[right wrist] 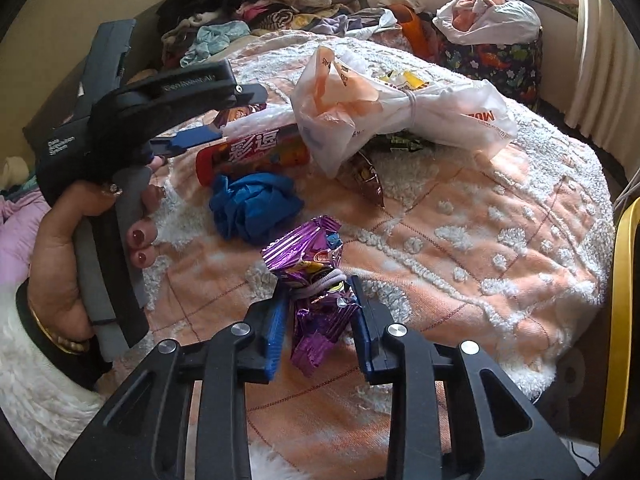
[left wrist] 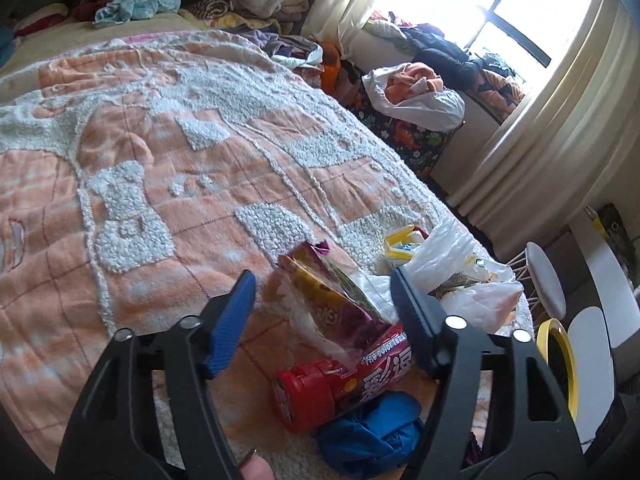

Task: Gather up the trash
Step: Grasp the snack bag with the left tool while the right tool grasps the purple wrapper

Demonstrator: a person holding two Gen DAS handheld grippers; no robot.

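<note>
On the orange and white bedspread (right wrist: 460, 216) lies a crumpled purple foil wrapper (right wrist: 316, 248) bound with a hair band. My right gripper (right wrist: 318, 290) has its blue pads against both sides of it. My left gripper (left wrist: 322, 280) stands open around a purple-yellow snack bag (left wrist: 332, 292) that rests on a red tube (left wrist: 340, 384). Its left pad is clear of the bag. In the right wrist view a hand holds the left gripper (right wrist: 240, 114) over the red tube (right wrist: 256, 152). A crumpled blue glove (right wrist: 256, 208) and a tied white plastic bag (right wrist: 400, 108) lie close by.
A brown snack wrapper (right wrist: 368, 180) lies under the white bag. Piled clothes (left wrist: 180, 0) cover the bed's far end. Another white bag (left wrist: 420, 96) of orange cloth sits on a floral box. A white stool (left wrist: 544, 280) and a yellow-rimmed object (left wrist: 556, 364) stand beside the bed near the curtained window.
</note>
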